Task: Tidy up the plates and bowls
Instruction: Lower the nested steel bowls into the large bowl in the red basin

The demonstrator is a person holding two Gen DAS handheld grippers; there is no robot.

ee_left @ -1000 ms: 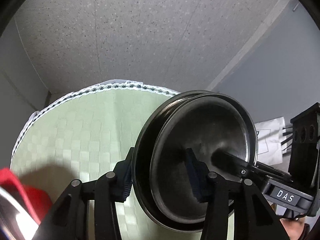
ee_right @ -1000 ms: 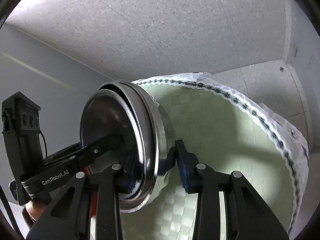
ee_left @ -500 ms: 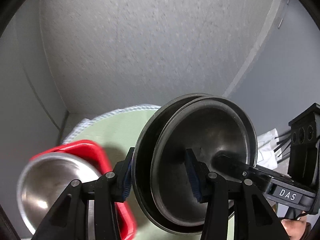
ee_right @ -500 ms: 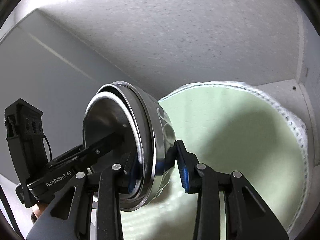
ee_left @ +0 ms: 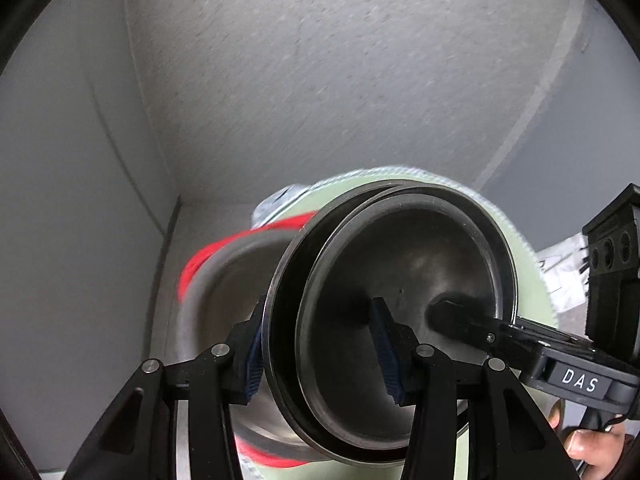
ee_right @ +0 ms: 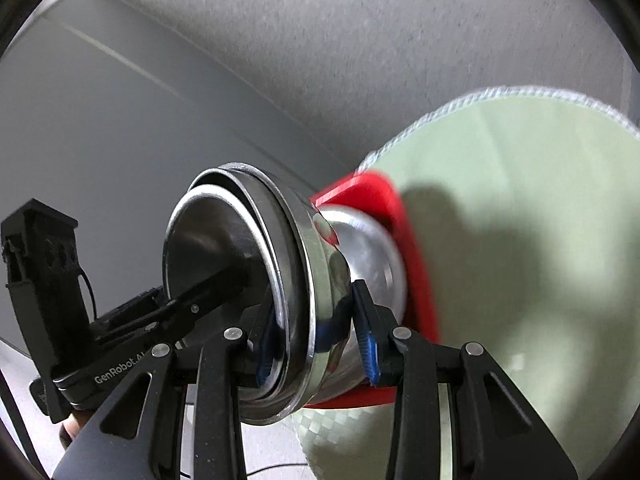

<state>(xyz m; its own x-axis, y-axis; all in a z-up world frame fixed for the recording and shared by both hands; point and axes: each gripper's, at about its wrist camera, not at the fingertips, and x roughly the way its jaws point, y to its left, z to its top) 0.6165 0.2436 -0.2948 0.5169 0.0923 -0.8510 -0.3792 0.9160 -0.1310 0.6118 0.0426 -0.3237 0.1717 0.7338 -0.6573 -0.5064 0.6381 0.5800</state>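
Both grippers hold a stack of nested steel bowls [ee_left: 404, 312] by opposite rims, tilted on edge. My left gripper [ee_left: 320, 344] is shut on the near rim, one finger inside and one outside. My right gripper [ee_right: 316, 340] is shut on the far rim of the same stack [ee_right: 296, 292]. Just behind the stack lies another steel bowl [ee_left: 224, 288] on a red tray [ee_right: 404, 240]. The held stack is close to that bowl; I cannot tell whether they touch.
A round table with a pale green checked cloth [ee_right: 520, 208] carries the red tray [ee_left: 200, 264]. Grey walls and a speckled floor surround it. Each view shows the other gripper's body [ee_left: 580, 376] and a hand at the frame edge.
Both grippers have carried the stacked bowls toward the red tray. The tray and its bowl have come close behind the stack in both views, and the table has slid lower in frame.
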